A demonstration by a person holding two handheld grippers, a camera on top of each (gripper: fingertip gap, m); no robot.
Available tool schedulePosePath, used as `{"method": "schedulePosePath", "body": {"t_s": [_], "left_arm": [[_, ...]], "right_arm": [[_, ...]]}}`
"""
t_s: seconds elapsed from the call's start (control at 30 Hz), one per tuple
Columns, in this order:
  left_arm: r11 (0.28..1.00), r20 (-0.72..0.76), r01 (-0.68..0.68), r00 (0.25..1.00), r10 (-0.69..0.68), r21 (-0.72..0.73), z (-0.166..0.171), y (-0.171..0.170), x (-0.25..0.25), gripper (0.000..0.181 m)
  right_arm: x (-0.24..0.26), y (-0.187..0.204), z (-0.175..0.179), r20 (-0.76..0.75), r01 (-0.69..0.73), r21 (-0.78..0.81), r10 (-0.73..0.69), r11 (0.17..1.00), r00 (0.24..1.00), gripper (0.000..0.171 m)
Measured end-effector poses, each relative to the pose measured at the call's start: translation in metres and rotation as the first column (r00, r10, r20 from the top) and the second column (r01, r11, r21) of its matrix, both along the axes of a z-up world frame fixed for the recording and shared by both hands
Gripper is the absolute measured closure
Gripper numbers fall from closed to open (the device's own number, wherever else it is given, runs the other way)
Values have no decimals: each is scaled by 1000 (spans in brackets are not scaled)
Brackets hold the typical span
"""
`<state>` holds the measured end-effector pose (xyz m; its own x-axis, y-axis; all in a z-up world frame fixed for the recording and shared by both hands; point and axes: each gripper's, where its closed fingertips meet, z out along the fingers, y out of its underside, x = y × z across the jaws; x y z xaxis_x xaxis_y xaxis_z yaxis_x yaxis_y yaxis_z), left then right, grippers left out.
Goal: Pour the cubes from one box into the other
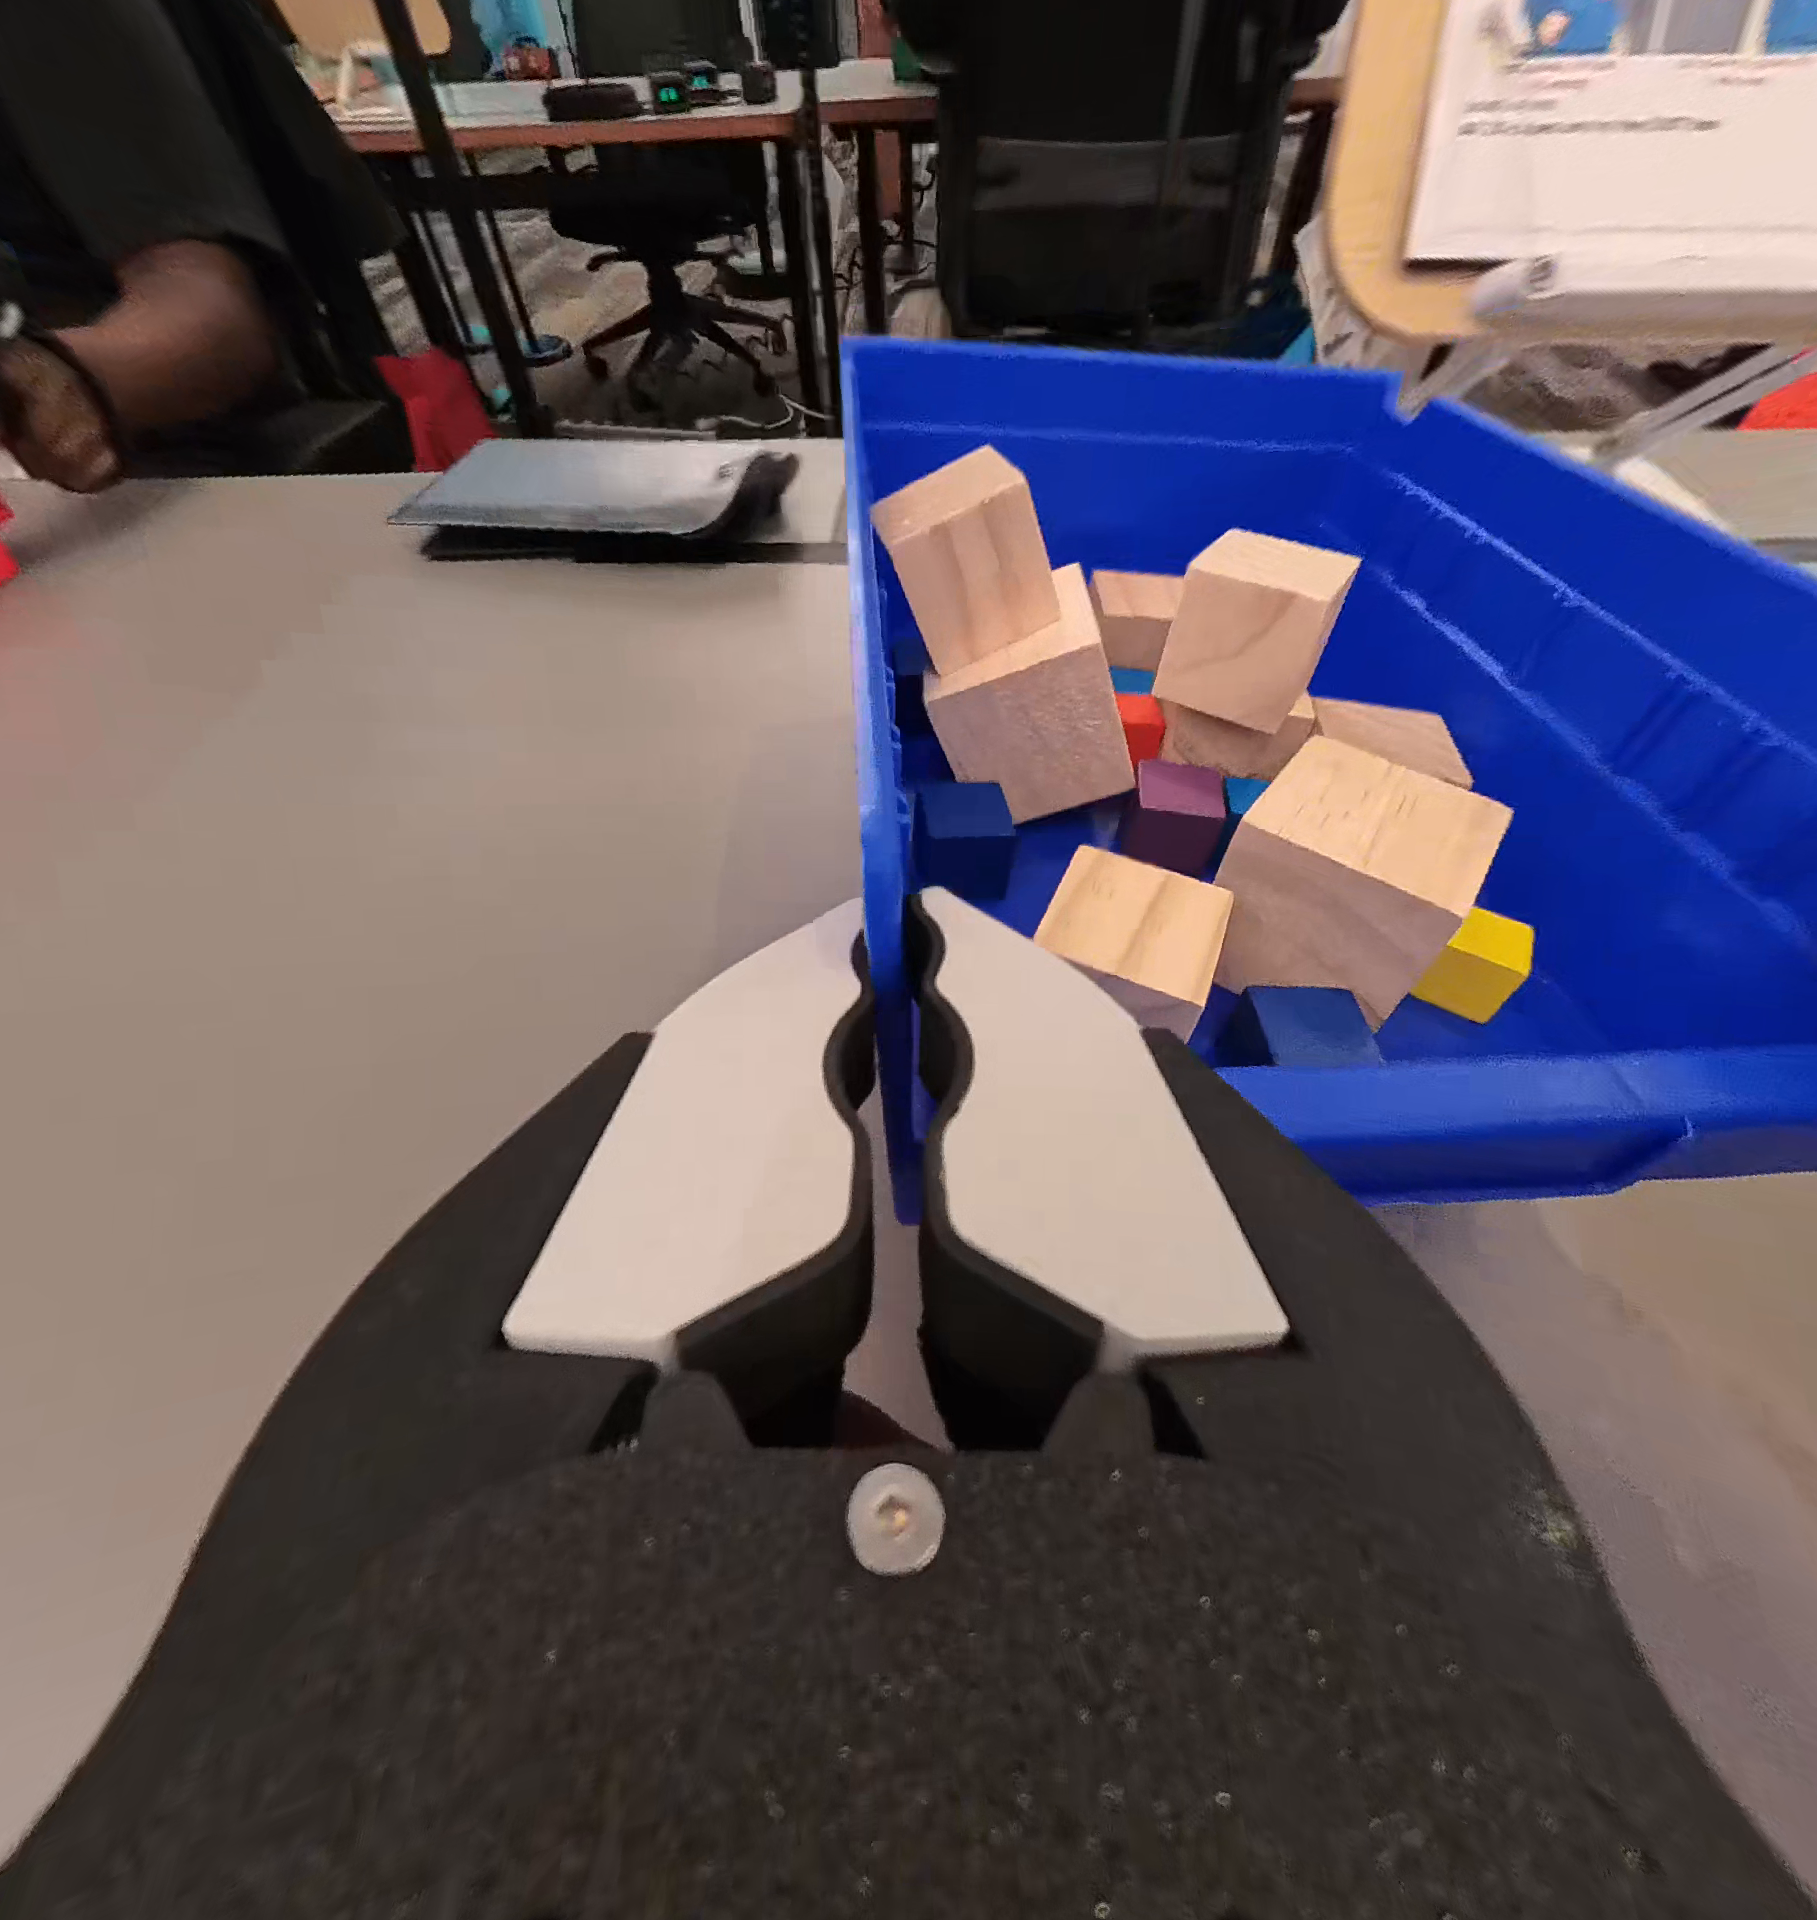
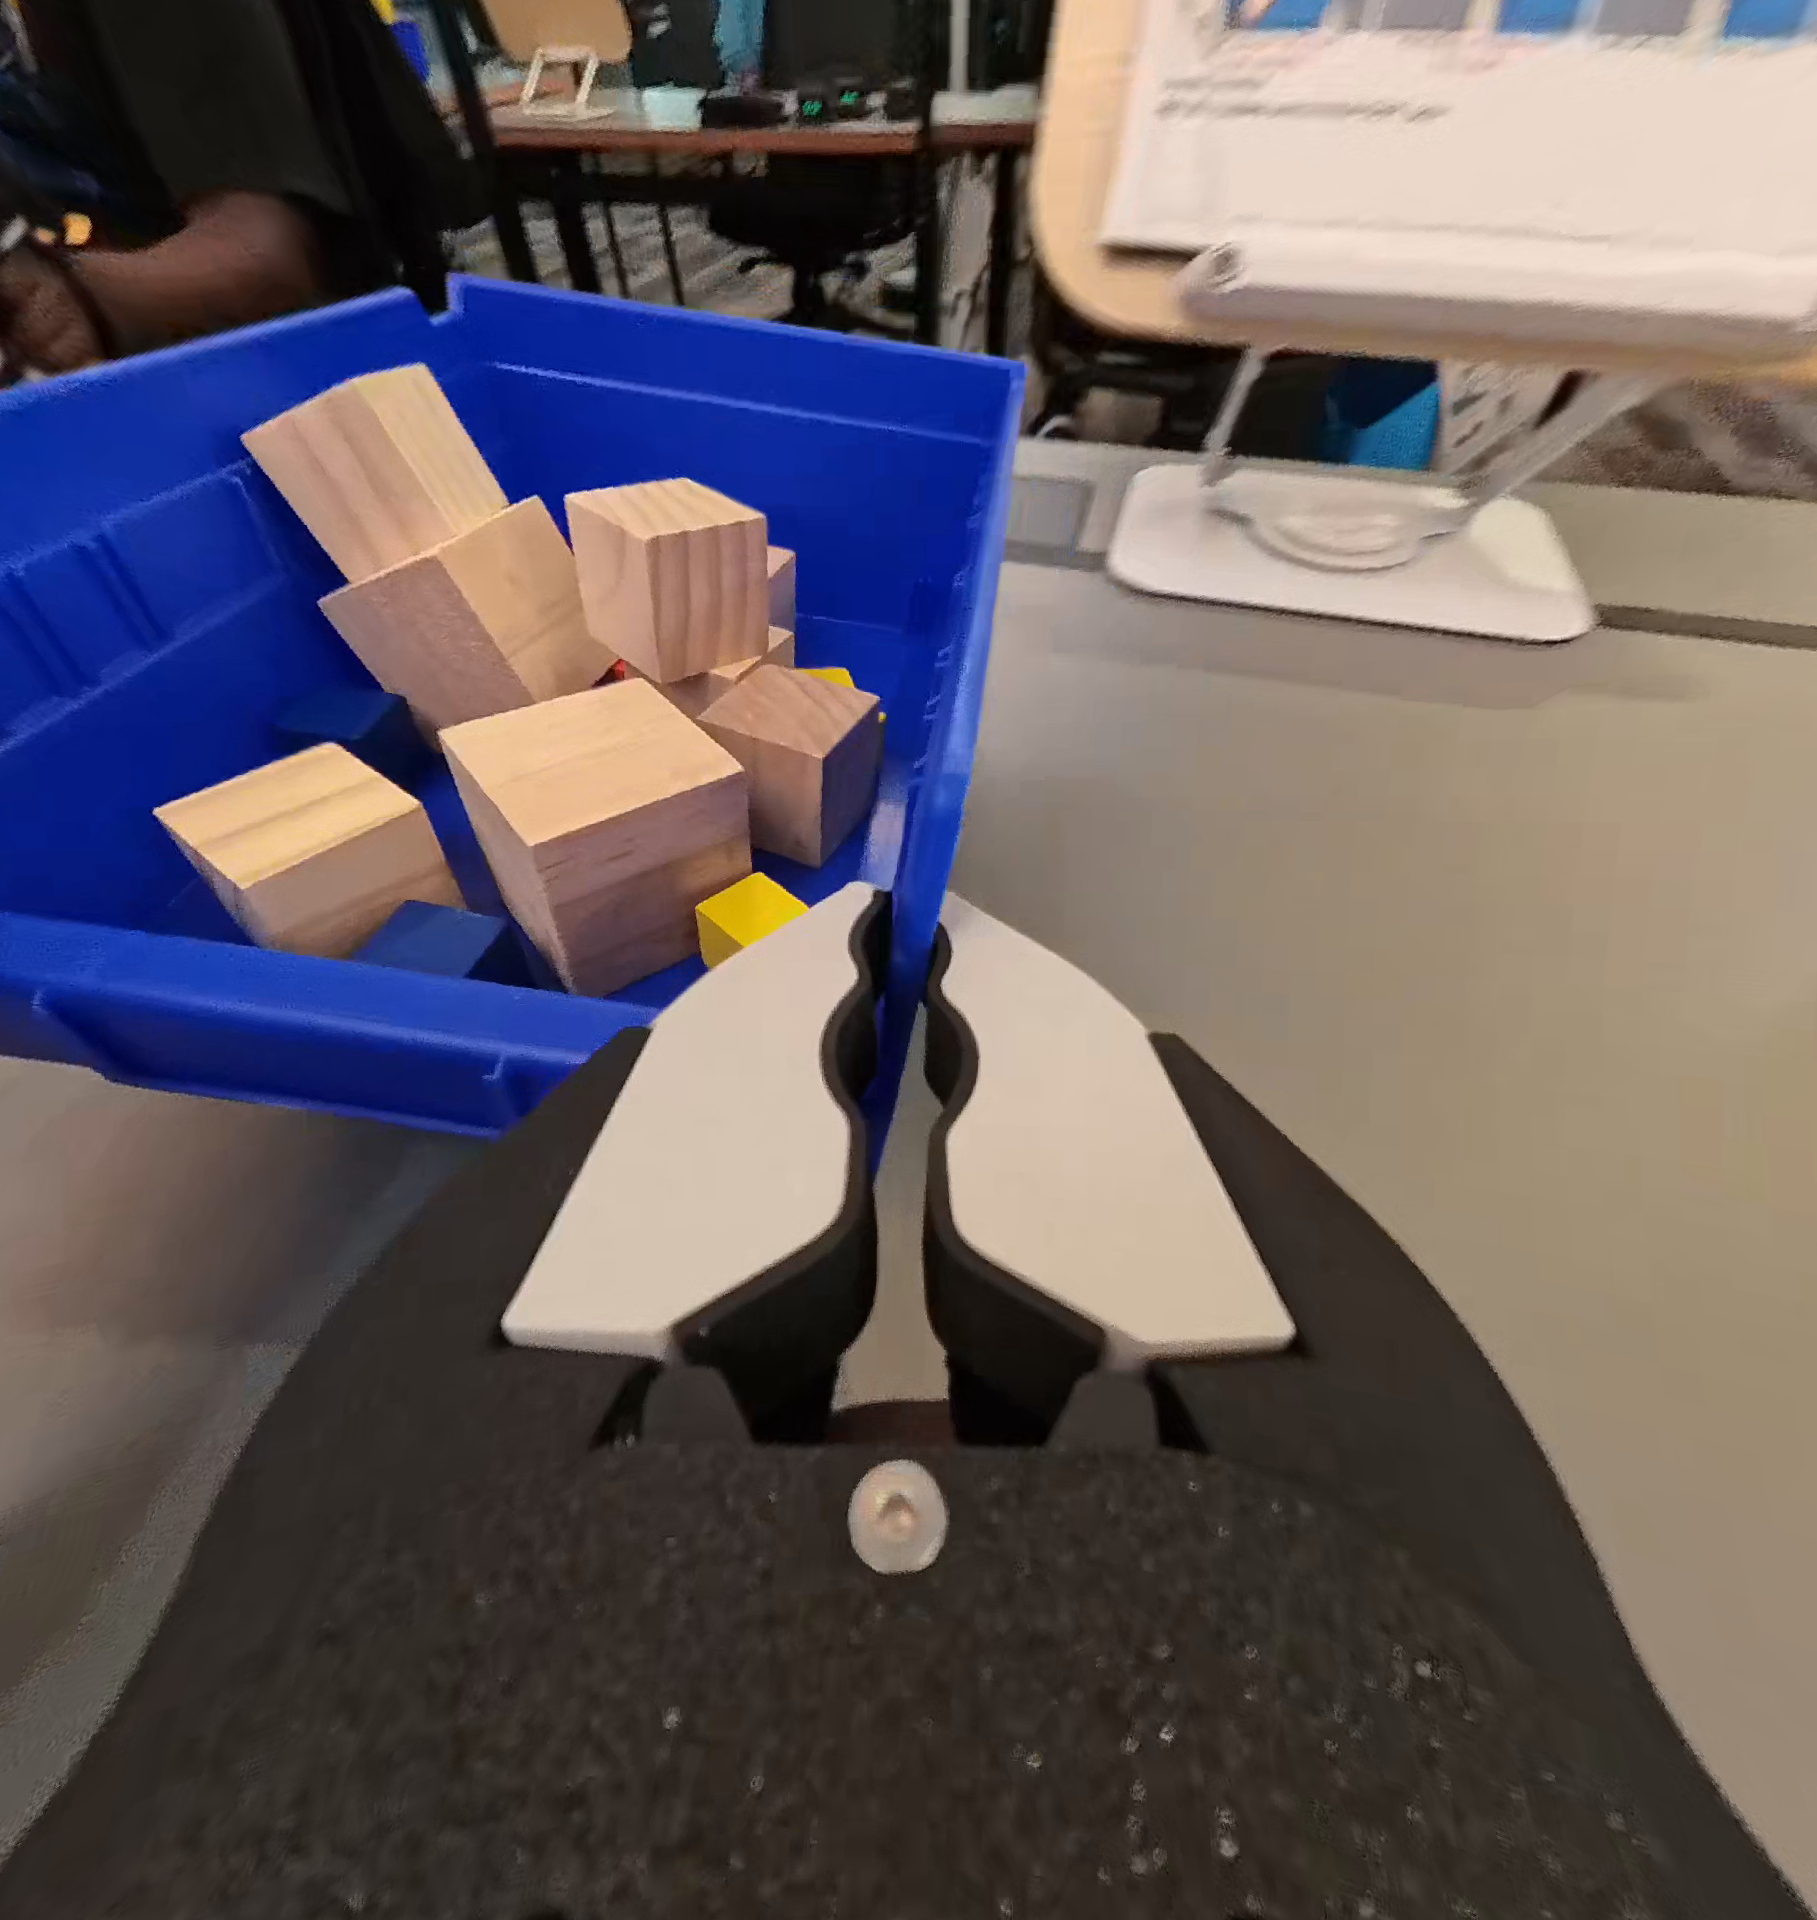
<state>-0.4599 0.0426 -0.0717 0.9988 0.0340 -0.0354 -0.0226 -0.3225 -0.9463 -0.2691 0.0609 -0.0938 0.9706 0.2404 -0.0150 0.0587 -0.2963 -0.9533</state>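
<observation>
Grey desk (image 1: 364, 831) carries a tilted blue box (image 1: 1610, 727) of cubes (image 1: 1351, 862). Left tool (image 1: 891, 935) and right tool (image 2: 909, 914) each pinch an opposite side wall. Receiving box unseen; I judge both should tip evenly, slowly.

The blue box (image 1: 1662, 748) is smooth, slightly glossy plastic. The large cubes (image 2: 613, 810) are bare, matt wood with visible grain; small cubes (image 1: 1475, 961) look painted. The table (image 1: 364, 831) is matt grey.

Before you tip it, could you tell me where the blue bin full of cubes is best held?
By its two short end walls, one gripper at each end. The blue bin has thin upright walls that fit between the fingers; the left gripper and the right gripper already clamp opposite ends, which should keep the load balanced.
</observation>
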Motion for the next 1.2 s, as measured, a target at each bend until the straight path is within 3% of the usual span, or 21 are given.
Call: {"method": "schedulePosePath", "body": {"t_s": [0.2, 0.33, 0.43, 0.53, 0.63, 0.73, 0.87, 1.0, 1.1, 1.2], "left_arm": [[998, 60, 16, 998, -12, -64, -45, 0, -52, 179], [998, 105, -17, 994, 24, -65, -51, -1, -55, 179], [1000, 16, -23, 1000, 23, -16, -36, -1, -58, 171], [994, -20, -48, 999, 50, 93, 7, -12, -62, 157], [988, 51, -38, 998, 31, 150, 38, -31, -53, 150], [993, 181, 47, 981, -67, 112, 33, -46, -16, 137], [985, 370, 169, 913, -172, 40, -5, -66, 53, 132], [986, 352, 160, 926, -137, -38, -39, -79, 79, 133], [993, 296, 112, 950, -98, -29, -39, -72, 72, 132], [996, 232, 72, 971, -57, -58, -46, -66, 61, 132]], "right_arm": [[-51, -7, -31, 50, -66, -95, 71, 993, 996, 166], [-55, -11, -36, -70, -140, -145, 131, 979, 989, 163], [-55, -21, -37, -185, -293, -248, 252, 923, 950, 157], [-30, -41, -18, -253, -439, -272, 376, 856, 891, 154], [34, -56, 12, -192, -476, -178, 444, 861, 875, 147], [123, -72, 27, -75, -431, -92, 425, 898, 902, 145], [273, -86, 33, 86, -175, 14, 173, 984, 981, 144], [417, -111, 15, 77, 143, 37, -145, 989, 986, 145], [470, -119, -1, 41, 242, 17, -243, 970, 969, 148], [479, -114, -13, 11, 255, -33, -255, 966, 967, 143]]}}
